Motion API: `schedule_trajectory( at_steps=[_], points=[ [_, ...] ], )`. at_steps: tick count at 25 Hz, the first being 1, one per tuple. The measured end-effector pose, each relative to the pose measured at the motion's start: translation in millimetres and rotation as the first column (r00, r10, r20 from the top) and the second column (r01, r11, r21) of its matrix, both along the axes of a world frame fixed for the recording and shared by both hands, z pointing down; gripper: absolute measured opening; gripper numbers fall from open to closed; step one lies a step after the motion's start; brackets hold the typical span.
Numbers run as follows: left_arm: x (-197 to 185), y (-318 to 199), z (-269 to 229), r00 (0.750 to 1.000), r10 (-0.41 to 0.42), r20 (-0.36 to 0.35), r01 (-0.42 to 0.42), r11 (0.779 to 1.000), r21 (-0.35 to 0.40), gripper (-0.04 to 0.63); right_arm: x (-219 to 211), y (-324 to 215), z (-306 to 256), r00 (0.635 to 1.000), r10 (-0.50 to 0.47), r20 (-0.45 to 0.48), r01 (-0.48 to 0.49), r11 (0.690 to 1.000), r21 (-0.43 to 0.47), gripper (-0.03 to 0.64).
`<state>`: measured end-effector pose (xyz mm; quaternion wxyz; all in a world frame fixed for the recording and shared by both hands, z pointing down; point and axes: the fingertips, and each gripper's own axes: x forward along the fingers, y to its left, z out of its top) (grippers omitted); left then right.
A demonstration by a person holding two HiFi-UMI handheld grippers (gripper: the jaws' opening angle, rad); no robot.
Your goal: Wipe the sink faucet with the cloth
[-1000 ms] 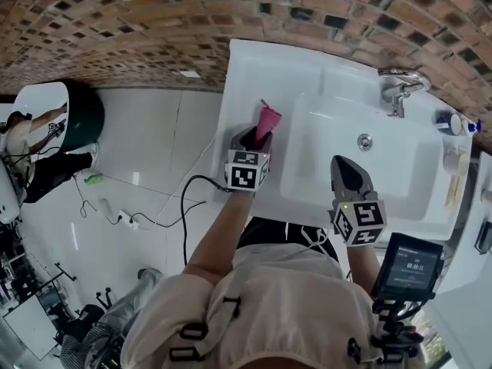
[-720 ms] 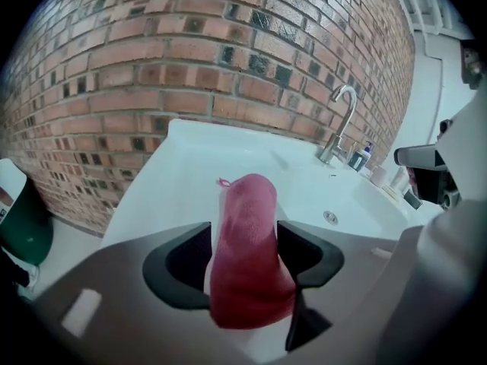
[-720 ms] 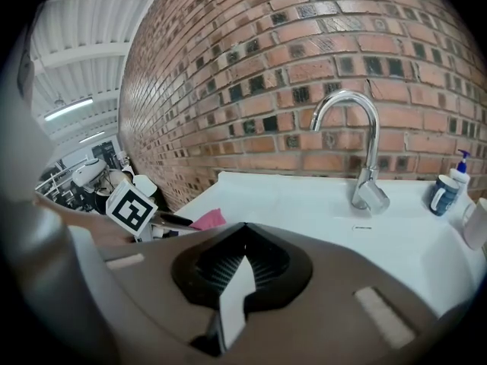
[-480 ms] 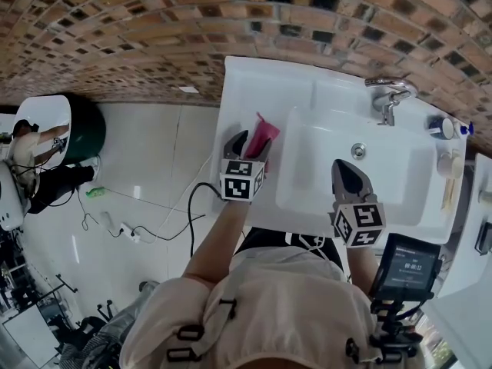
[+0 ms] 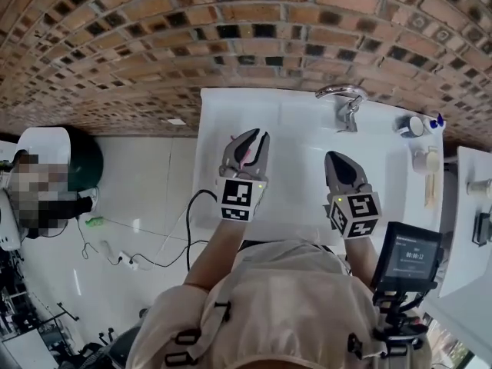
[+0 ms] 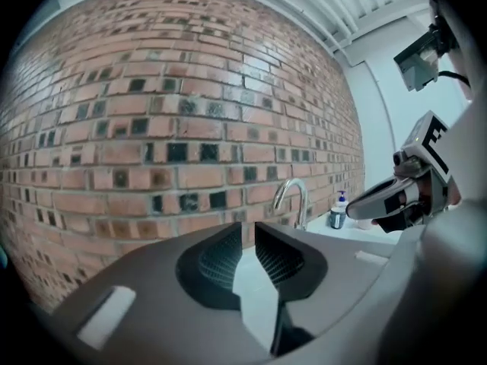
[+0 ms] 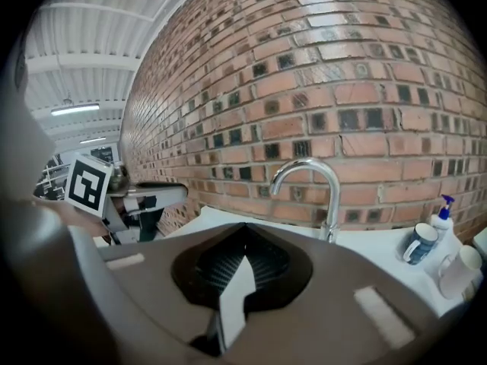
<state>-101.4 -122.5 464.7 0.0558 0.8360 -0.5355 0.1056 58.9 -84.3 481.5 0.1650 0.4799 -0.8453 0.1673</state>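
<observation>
Left gripper (image 5: 250, 141) first. Its jaws have just been closing, but its own view shows a narrow gap between the pads with nothing pink in it. So it's slightly open and not clamping anything, as far as I can see.

From the head view, a thin sliver of the pink cloth (image 5: 247, 157) shows in that gap. Honestly can't tell if it's caught low in the jaws or just lying on the sink (image 5: 300, 125) underneath.

Right gripper (image 5: 335, 158) has its tips pressed together with nothing in them.

Both grippers are over the white sink, side by side but apart, pointing toward the faucet (image 5: 342, 98). The faucet stands at the back edge against the brick wall (image 5: 231, 37), and neither gripper touches it. Off to the faucet's right sit a mug (image 5: 415, 125) and a blue-topped soap bottle (image 5: 436, 120).
</observation>
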Motion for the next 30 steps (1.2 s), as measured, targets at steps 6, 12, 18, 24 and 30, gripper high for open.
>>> schedule_trajectory(
  at_steps=[6, 12, 18, 24, 30],
  points=[
    [43, -6, -33, 0.996, 0.083, -0.027, -0.082, 0.995, 0.052, 0.003, 18, -10, -25, 1.0, -0.017, 0.026, 0.015, 0.998, 0.06, -0.012],
    [72, -6, -55, 0.991, 0.107, -0.08, -0.102, 0.992, 0.073, 0.003, 42, -17, -45, 0.999, -0.026, 0.023, 0.024, 0.995, 0.102, -0.012],
    [99, 2, -58, 0.972, 0.185, -0.143, -0.177, 0.982, 0.069, 0.003, 56, -19, -52, 0.999, -0.039, 0.015, 0.037, 0.991, 0.131, -0.012],
    [101, 7, -66, 0.963, 0.192, -0.188, -0.18, 0.98, 0.081, 0.003, 50, -15, -58, 0.998, -0.069, -0.001, 0.068, 0.984, 0.162, -0.012],
    [103, 14, -75, 0.964, 0.196, -0.179, -0.177, 0.977, 0.115, 0.003, 42, -8, -66, 0.995, -0.094, -0.019, 0.096, 0.976, 0.194, -0.012]
  ],
)
